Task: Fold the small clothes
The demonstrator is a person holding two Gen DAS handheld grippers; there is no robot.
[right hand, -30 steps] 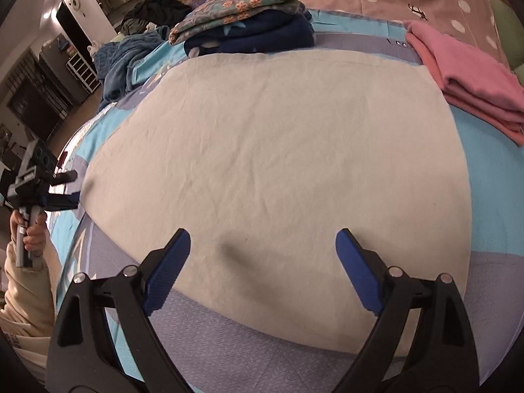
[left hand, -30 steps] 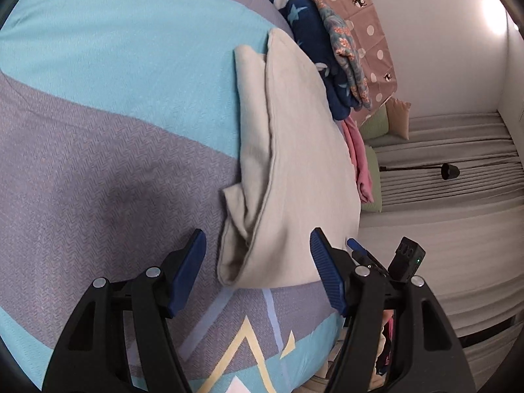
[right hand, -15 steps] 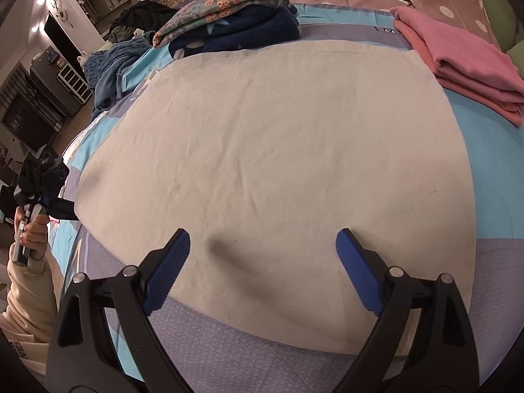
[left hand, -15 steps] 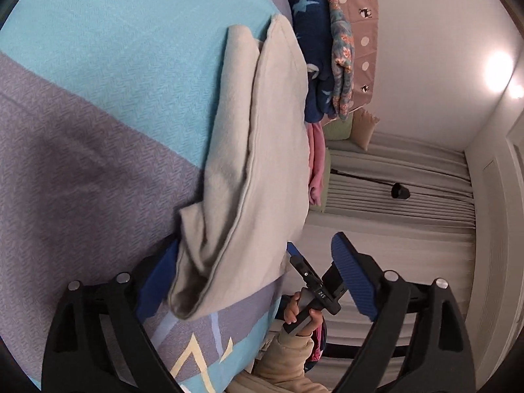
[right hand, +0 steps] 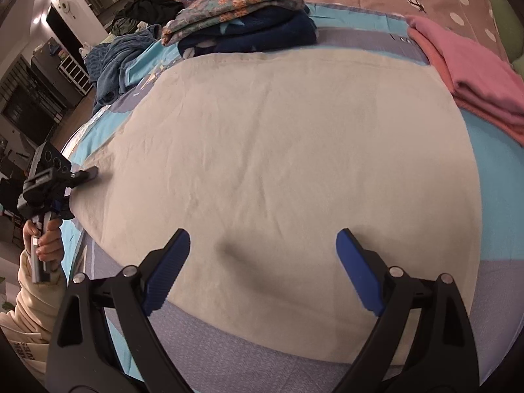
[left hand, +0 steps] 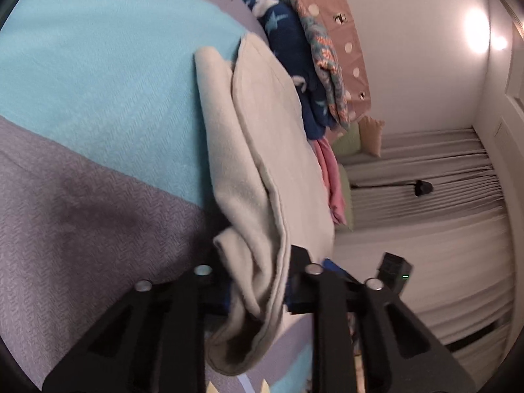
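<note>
A beige garment [right hand: 288, 163] lies spread flat on the blue and purple bedspread [right hand: 501, 177]. In the left wrist view its near corner [left hand: 258, 262] is bunched between the jaws of my left gripper [left hand: 258, 288], which is shut on it. The left gripper also shows at the garment's left edge in the right wrist view [right hand: 82, 177]. My right gripper [right hand: 262, 268] is open, its blue fingertips [right hand: 167, 275] just above the garment's near edge, holding nothing.
A folded stack of navy and floral clothes [right hand: 242, 23] sits beyond the garment. Folded pink clothes [right hand: 471, 75] lie at the right. A blue garment heap [right hand: 114, 62] lies at the bed's left edge. Curtains [left hand: 425, 196] hang past the bed.
My left gripper has moved onto the garment's corner and closed on it; it was open before. The right gripper has stayed open over the near edge.
</note>
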